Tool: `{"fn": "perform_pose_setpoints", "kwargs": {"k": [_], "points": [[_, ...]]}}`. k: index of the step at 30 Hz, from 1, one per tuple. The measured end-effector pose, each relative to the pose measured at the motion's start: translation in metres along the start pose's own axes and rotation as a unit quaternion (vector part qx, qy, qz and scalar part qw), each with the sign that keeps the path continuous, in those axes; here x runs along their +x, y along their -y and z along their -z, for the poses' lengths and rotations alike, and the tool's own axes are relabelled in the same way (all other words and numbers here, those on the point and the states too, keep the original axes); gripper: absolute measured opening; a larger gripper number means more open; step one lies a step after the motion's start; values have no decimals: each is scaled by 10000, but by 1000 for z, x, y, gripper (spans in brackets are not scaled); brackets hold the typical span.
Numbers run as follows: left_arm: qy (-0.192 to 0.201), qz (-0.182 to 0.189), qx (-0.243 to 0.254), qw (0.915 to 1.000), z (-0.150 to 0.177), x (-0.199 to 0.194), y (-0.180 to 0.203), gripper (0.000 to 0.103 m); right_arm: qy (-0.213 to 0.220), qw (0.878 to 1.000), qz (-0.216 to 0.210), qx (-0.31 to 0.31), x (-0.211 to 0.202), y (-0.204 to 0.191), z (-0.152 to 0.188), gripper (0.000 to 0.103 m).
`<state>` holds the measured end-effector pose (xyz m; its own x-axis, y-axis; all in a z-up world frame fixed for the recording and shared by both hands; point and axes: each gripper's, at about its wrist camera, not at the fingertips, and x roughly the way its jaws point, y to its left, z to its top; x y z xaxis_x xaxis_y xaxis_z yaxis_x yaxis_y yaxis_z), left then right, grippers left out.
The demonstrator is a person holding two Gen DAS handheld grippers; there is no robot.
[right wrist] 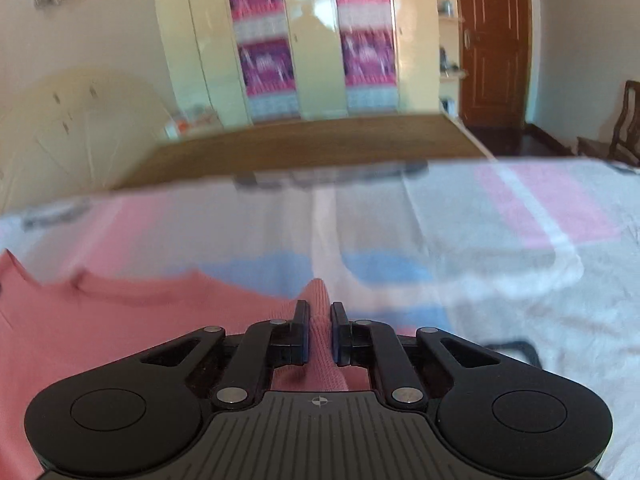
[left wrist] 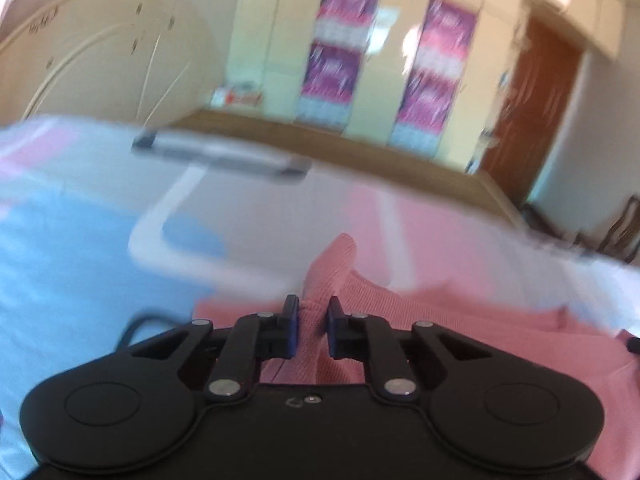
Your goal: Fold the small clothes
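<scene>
A pink knitted garment [left wrist: 460, 316] lies on the bed, and both grippers hold it. My left gripper [left wrist: 314, 328] is shut on a bunched corner of it, which sticks up between the fingers. The cloth spreads to the right of the left gripper. In the right wrist view my right gripper [right wrist: 320, 332] is shut on another corner of the pink garment [right wrist: 120, 320], which spreads to the left. Both views are blurred.
The bed sheet [right wrist: 500, 248] has pink, blue and white patches. A wooden footboard [right wrist: 312, 144] runs along the far edge. Behind it stand a cream wardrobe [right wrist: 312, 40] with purple panels and a brown door [right wrist: 494, 40]. A chair [right wrist: 624, 124] stands at the right.
</scene>
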<state>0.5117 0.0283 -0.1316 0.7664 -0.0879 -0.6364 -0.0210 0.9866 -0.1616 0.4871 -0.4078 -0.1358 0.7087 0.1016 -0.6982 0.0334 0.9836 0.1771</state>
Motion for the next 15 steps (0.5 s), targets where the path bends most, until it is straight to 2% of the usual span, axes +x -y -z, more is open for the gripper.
{"fn": "perform_pose_setpoints", "kwargs": {"k": [2, 4, 6, 7, 9, 11, 15], "points": [[-150, -137, 122, 9997, 12, 8, 3, 13, -222, 9996, 129, 94, 15, 4, 12, 10], [-116, -269, 340, 9990, 14, 7, 10, 15, -179, 9996, 136, 162, 15, 4, 13, 10], [-141, -337, 475, 9982, 8, 3, 14, 24, -186, 9997, 184, 17, 12, 0, 10, 11], [-104, -387, 555, 9977, 6, 1, 15, 31, -116, 9998, 190, 11, 9, 0, 7, 12], [-4, -426, 603, 9973, 3, -14, 15, 38, 70, 9995, 292, 121, -5, 0, 5, 15], [168, -391, 484, 9979, 3, -34, 9, 55, 217, 9992, 271, 222, -18, 1, 3, 16], [245, -126, 597, 9978, 14, -67, 13, 56, 227, 9994, -127, 245, -42, -16, 3, 17]]}}
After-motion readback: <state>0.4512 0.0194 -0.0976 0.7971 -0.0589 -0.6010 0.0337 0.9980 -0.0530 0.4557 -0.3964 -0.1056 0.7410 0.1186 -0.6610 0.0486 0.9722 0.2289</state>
